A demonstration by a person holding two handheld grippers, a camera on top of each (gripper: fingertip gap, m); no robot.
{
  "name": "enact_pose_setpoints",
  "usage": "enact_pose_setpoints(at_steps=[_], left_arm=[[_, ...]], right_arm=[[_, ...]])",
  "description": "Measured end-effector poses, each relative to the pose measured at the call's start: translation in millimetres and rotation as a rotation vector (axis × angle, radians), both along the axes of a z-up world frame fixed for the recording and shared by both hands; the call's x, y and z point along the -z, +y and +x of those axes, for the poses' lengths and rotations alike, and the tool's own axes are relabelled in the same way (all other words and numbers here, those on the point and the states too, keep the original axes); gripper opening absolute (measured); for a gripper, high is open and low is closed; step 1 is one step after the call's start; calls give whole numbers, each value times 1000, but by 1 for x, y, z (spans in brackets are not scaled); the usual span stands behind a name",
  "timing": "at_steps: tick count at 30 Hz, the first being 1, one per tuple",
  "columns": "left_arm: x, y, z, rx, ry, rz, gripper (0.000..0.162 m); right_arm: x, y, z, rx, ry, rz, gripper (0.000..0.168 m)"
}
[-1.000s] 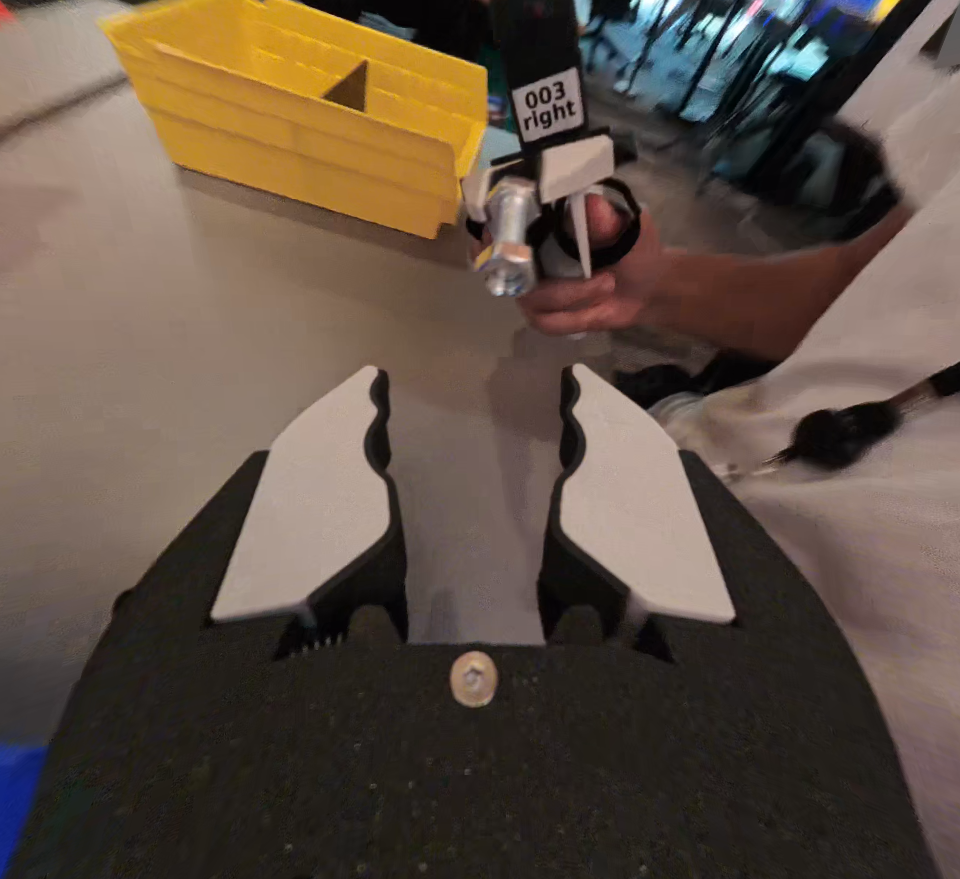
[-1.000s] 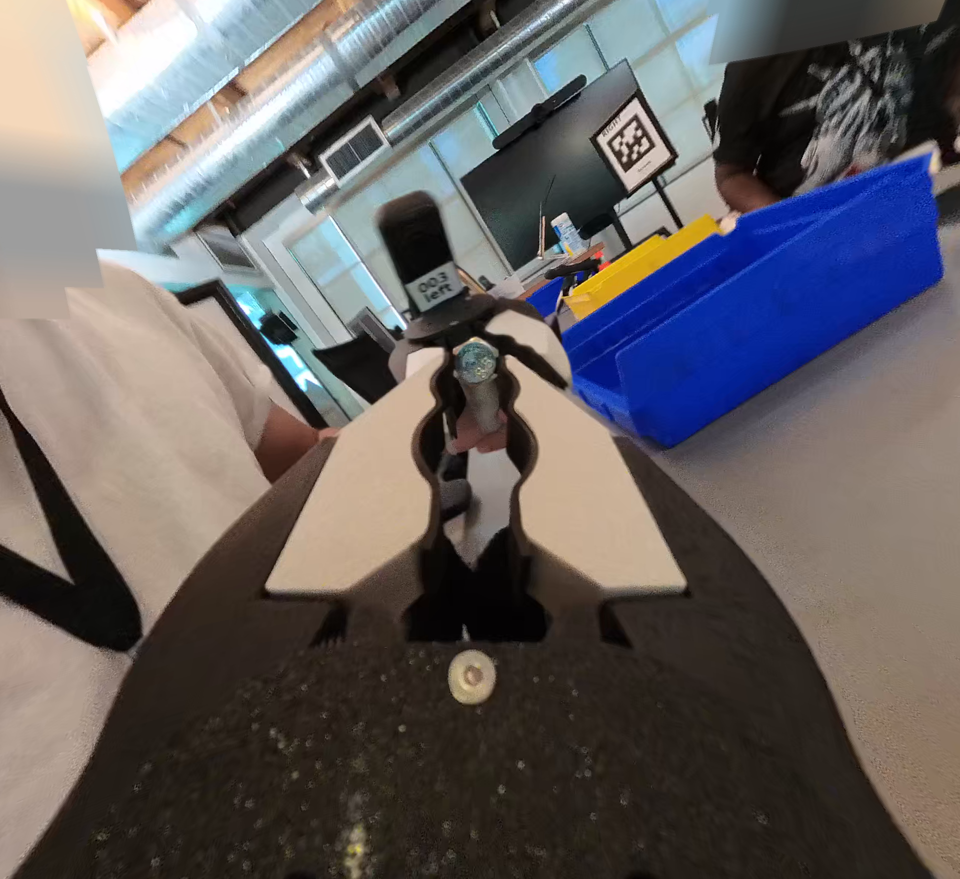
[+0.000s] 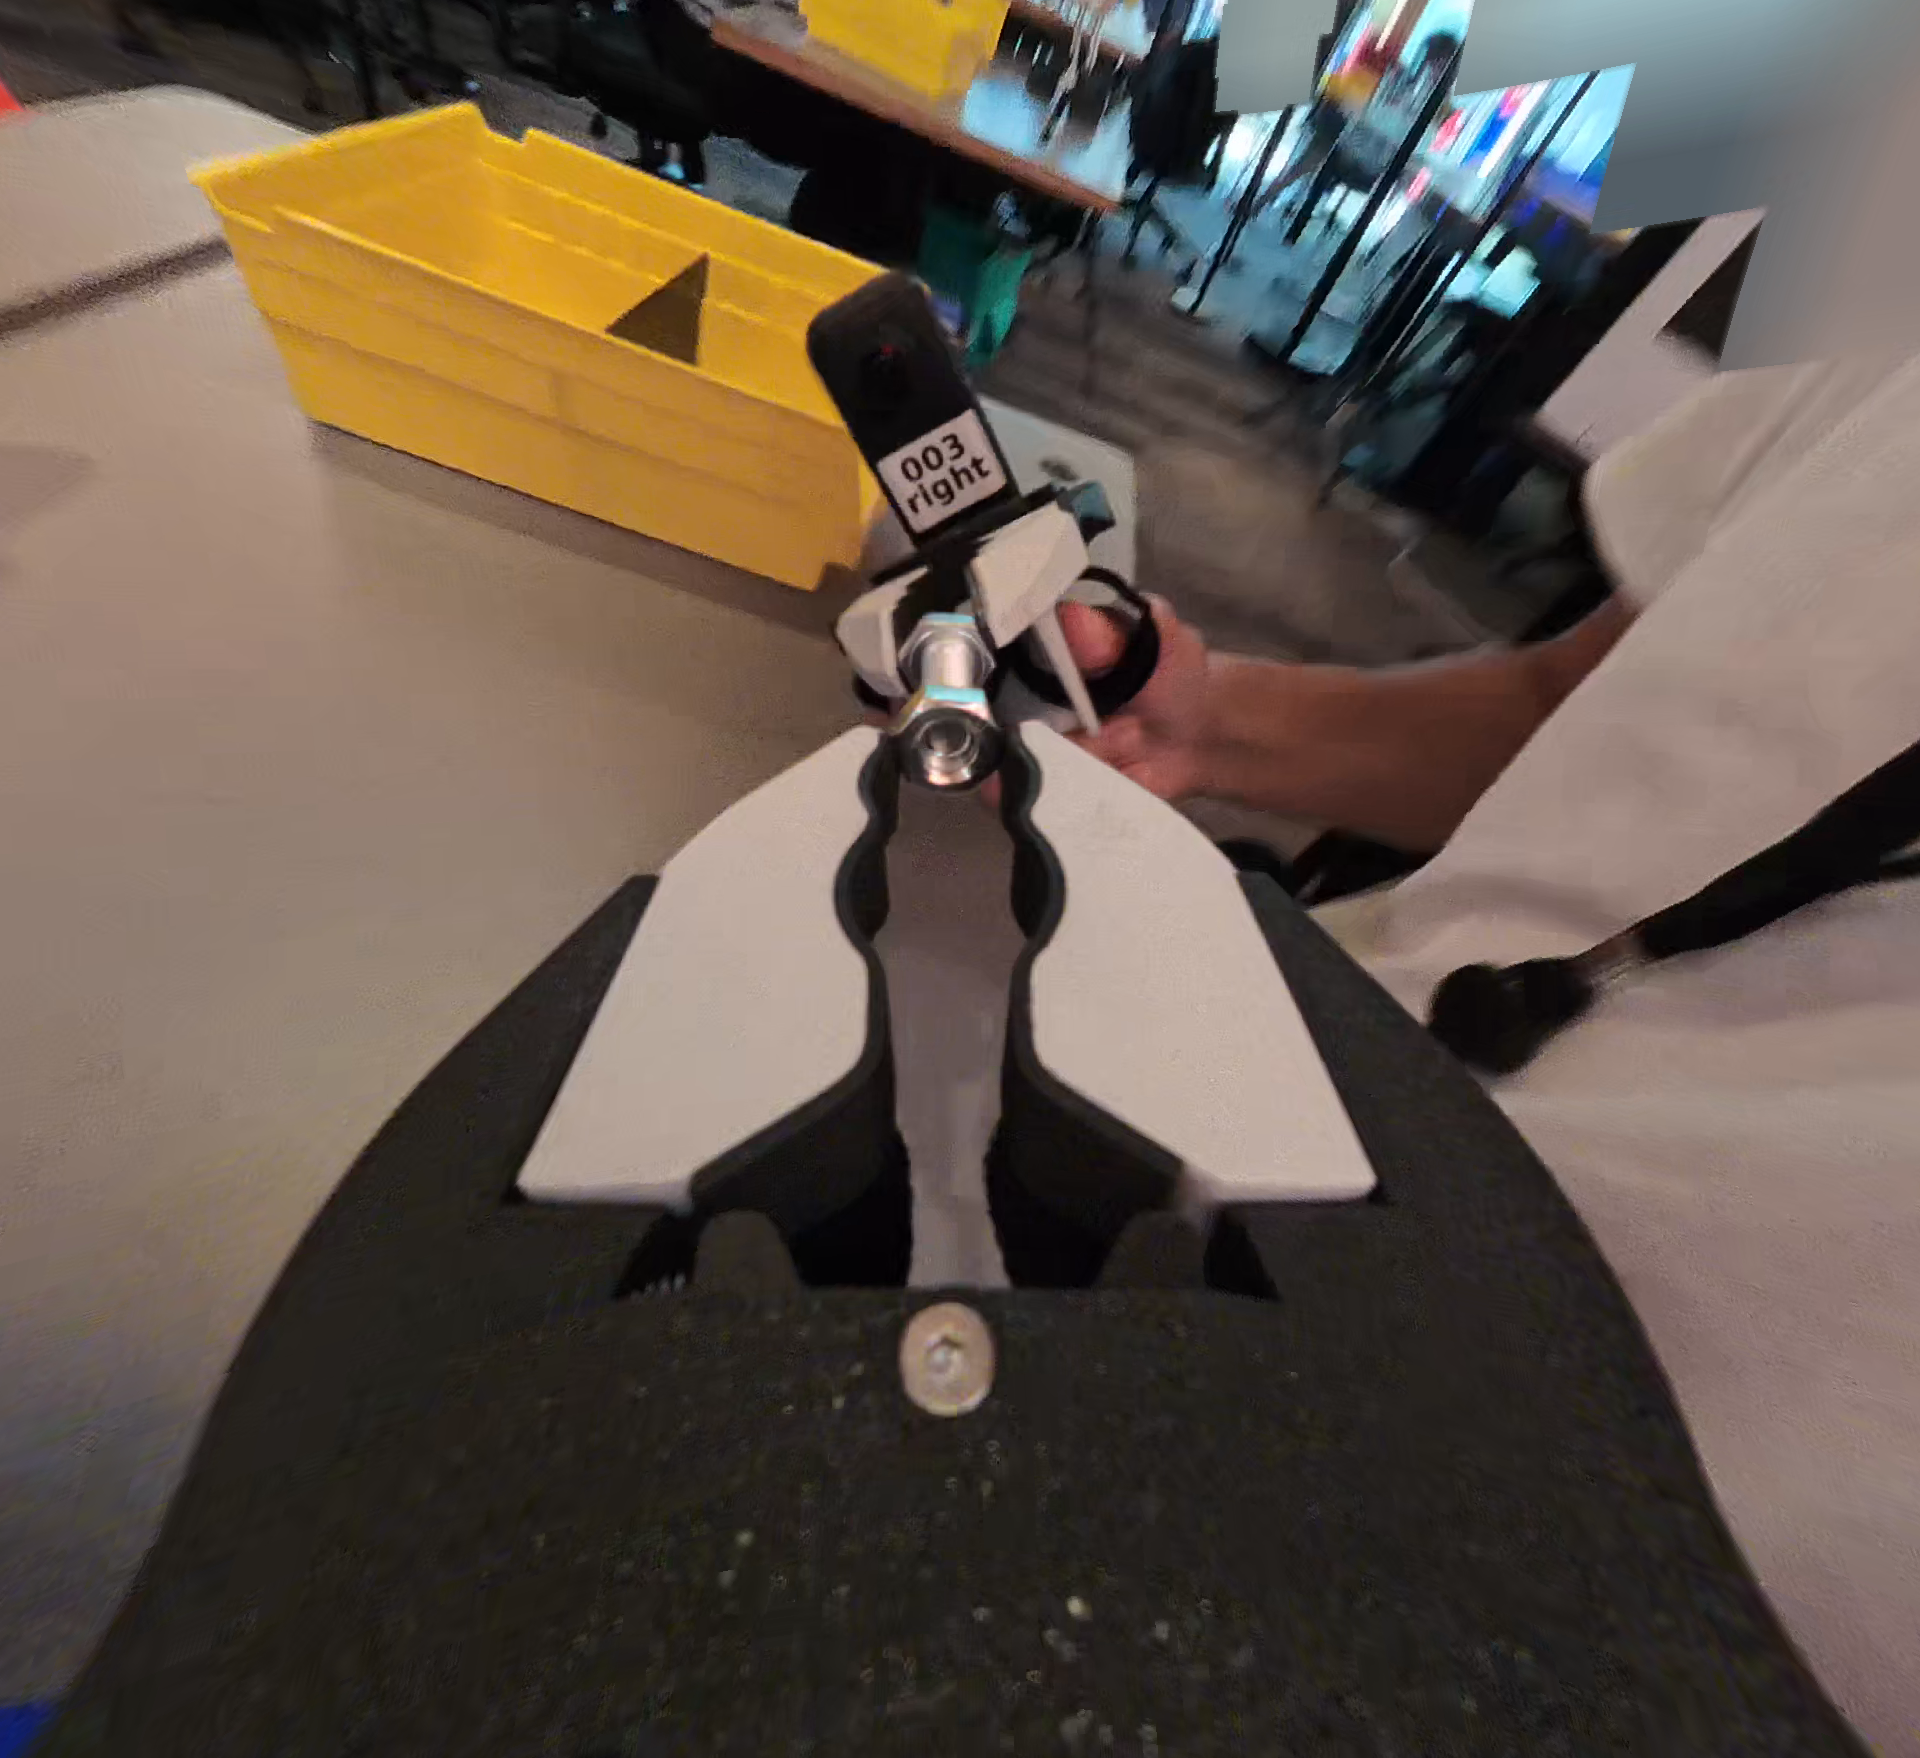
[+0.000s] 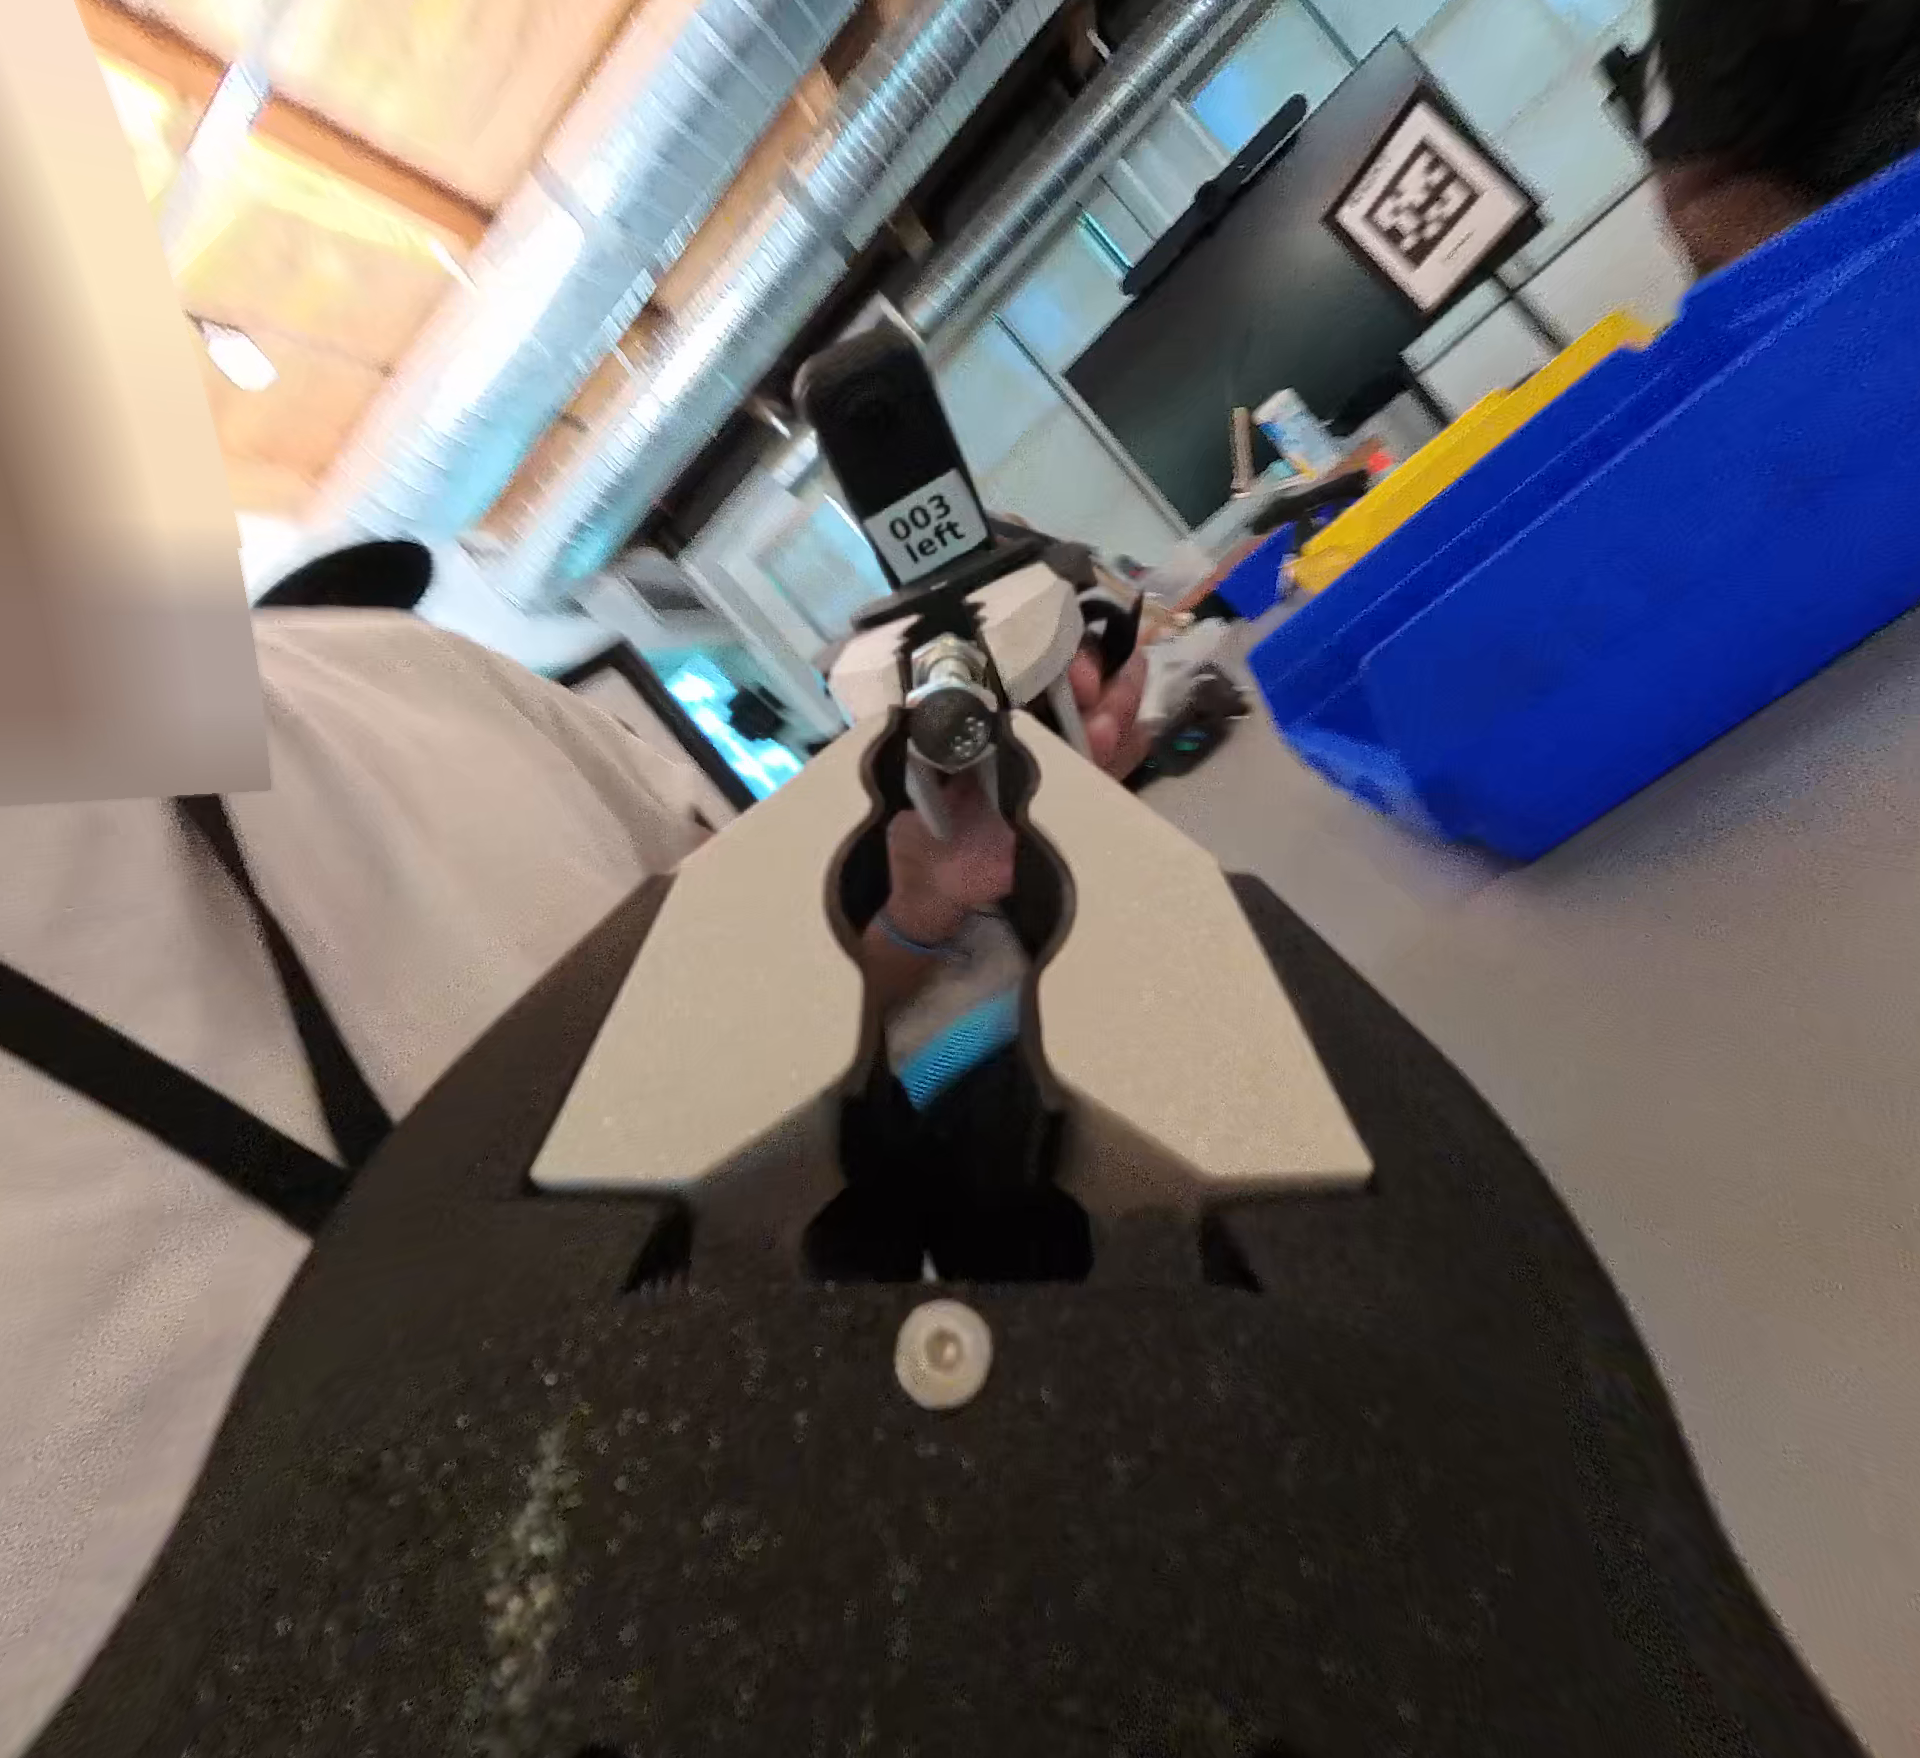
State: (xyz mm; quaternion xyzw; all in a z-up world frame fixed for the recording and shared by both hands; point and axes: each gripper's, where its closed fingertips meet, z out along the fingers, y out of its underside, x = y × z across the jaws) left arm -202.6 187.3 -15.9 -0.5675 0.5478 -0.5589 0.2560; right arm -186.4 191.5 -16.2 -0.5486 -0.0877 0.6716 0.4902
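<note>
Grey tabletop [image 3: 312, 825] carries a yellow bin [image 3: 540, 358] at upper left. At frame centre, my right gripper [image 4: 951, 742] clamps the bolt [image 3: 940, 669] head; my left gripper [image 3: 940, 763] has narrow jaws around its nut [image 3: 943, 742]. Contact is hard to confirm; shank mostly hidden.

A pale beige tabletop [image 3: 312, 773] carries the scene — smooth and matte. In the left wrist view a yellow bin [image 3: 540, 368] sits on it at the far left, a dark triangular divider inside. In the right wrist view a blue bin [image 4: 1621, 586] rests on the tabletop at the right — open side up.
</note>
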Motion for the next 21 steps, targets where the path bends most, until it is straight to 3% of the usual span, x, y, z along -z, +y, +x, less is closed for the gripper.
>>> enact_pose_setpoints(at_steps=[6,10,14,19,21], left_arm=[[-2,-6,-2,38,23,-556,18],[-6,7,-9,46,-12,-858,18],[4,14,-12,-8,-21,-704,18],[28,14,-7,-113,-47,-265,18],[40,14,-2,-175,-76,-163,19]], right_arm=[[-6,-7,0,226,-462,344,16],[-10,-7,15,400,-647,503,16],[-4,-4,27,358,-605,393,16],[3,3,40,332,-578,269,16],[4,7,49,349,-575,212,16]])
